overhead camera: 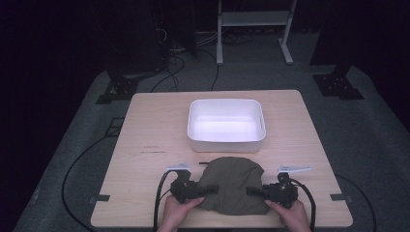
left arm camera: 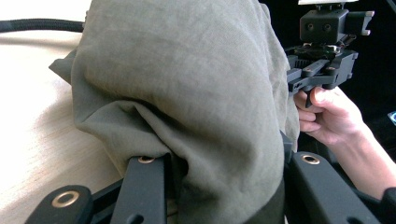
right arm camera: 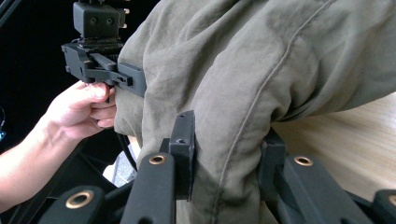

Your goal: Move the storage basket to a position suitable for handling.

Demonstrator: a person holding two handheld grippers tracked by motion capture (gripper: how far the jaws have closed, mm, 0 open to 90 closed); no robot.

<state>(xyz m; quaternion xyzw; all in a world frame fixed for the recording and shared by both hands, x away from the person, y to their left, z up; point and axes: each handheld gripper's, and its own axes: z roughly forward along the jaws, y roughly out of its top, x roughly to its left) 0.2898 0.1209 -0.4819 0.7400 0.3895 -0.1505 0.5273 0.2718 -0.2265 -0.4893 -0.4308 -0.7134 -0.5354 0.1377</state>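
An olive-green cloth point(overhead camera: 233, 183) lies bunched near the front edge of the wooden table point(overhead camera: 145, 125). My left gripper point(overhead camera: 205, 190) comes in from the cloth's left side and my right gripper point(overhead camera: 251, 192) from its right, each held in a hand. In the left gripper view the black jaws of the left gripper point(left arm camera: 224, 172) pinch a thick fold of the cloth point(left arm camera: 187, 84). The right gripper view has the right gripper point(right arm camera: 229, 158) clamped on a seamed fold of the cloth point(right arm camera: 261, 70). Both sets of pads are partly buried in fabric.
A white rectangular bin point(overhead camera: 226, 140) stands empty just behind the cloth, at the table's middle. Black cables trail from both grippers off the front edge. Beyond the table are stand feet, a white frame and floor cables in the dark.
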